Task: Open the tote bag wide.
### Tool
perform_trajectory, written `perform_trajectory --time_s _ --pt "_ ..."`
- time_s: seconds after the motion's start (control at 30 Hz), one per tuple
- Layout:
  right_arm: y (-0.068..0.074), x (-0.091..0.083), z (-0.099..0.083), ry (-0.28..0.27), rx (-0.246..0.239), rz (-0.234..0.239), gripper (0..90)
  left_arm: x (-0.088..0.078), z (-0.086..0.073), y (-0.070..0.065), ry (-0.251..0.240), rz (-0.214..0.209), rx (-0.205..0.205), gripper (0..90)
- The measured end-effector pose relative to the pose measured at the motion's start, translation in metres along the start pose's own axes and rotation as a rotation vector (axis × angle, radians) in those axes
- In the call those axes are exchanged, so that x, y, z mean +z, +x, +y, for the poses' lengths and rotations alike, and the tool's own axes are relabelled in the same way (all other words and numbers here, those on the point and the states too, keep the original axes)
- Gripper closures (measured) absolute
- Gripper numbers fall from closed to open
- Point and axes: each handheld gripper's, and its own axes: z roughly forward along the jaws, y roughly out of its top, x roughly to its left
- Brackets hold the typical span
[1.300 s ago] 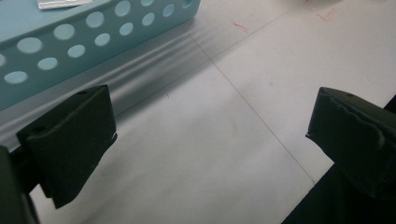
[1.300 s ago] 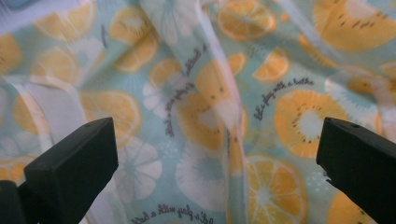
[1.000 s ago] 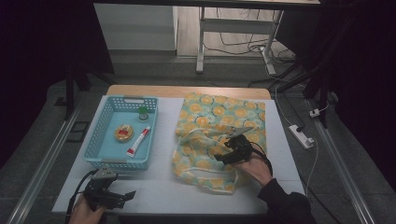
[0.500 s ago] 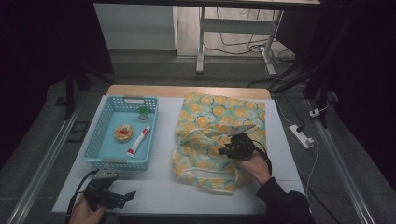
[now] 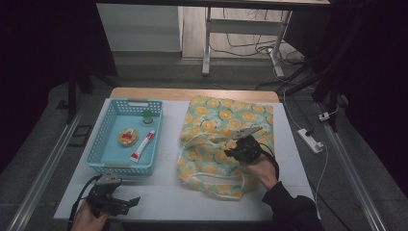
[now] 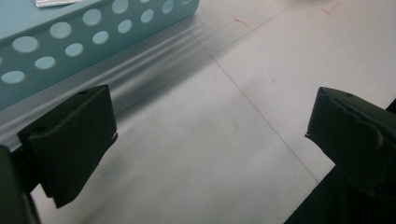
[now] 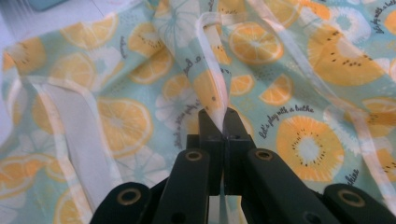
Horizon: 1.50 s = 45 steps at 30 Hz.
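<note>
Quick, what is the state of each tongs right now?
Left tongs: open, holding nothing, above the white table.
Right tongs: just closed, pinching a fold of the orange-print cloth bag.

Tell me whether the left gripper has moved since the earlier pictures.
No. In the high view the left gripper sits at the same spot off the near corner of the blue basket as before, jaws open over the white table.

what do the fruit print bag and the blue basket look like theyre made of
Bag: looks like thin woven cloth, matte; it creases and folds softly where the right hand-held gripper pinches it. Basket: likely moulded plastic, smooth with a slight sheen, with even round holes in a stiff wall.
</note>
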Motion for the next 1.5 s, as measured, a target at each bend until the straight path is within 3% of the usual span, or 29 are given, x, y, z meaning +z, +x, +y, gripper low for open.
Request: perform_trajectory --time_s 0.27,0.87,1.5 --pt "0.002 -0.009 0.012 -0.03 0.011 0.001 89.2 0.0 0.0 0.0 0.001 0.001 -0.002 1.6" --pt "0.007 -0.027 0.045 -0.082 -0.039 -0.021 89.2 -0.001 0.0 0.0 -0.004 0.004 0.002 1.6" --pt "0.002 -0.039 0.065 -0.127 -0.02 -0.019 89.2 -0.003 -0.002 0.003 -0.032 -0.006 -0.023 0.5"
